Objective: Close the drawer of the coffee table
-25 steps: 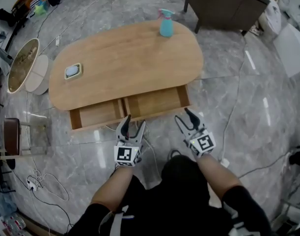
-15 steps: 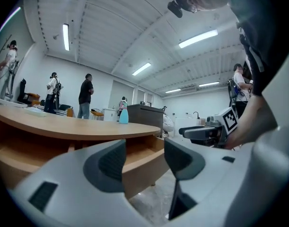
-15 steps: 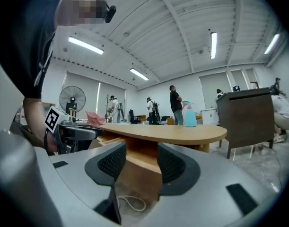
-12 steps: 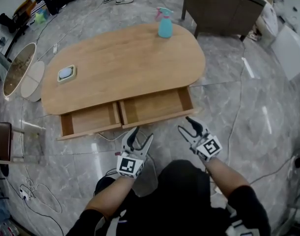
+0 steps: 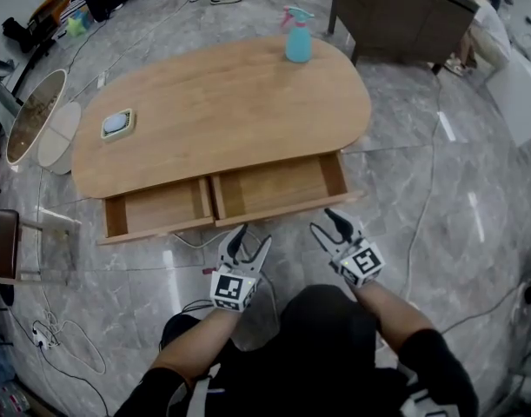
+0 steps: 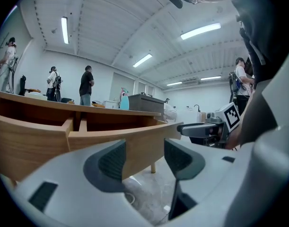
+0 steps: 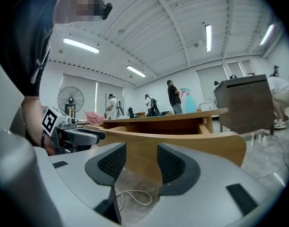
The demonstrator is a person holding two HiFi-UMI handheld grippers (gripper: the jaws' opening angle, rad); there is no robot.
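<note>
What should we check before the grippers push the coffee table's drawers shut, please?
1. Drawers open: left-hand drawer and right-hand drawer both pulled out: ok.
2. Nothing sticking out of them: both look empty in the head view: ok.
3. Left gripper free: jaws apart, nothing held: ok.
4. Right gripper free: jaws apart, nothing held: ok.
5. Grippers on the drawer fronts: both short of them: not ok.
6. Floor cable clear of the drawers: cannot tell.

Black short sleeves point(image 5: 424, 347), pale grey left gripper point(image 5: 250, 240) and right gripper point(image 5: 328, 224), black ribbed fingers point(image 6: 111, 161), white cube point(image 5: 231, 290) with black square markers on each
</note>
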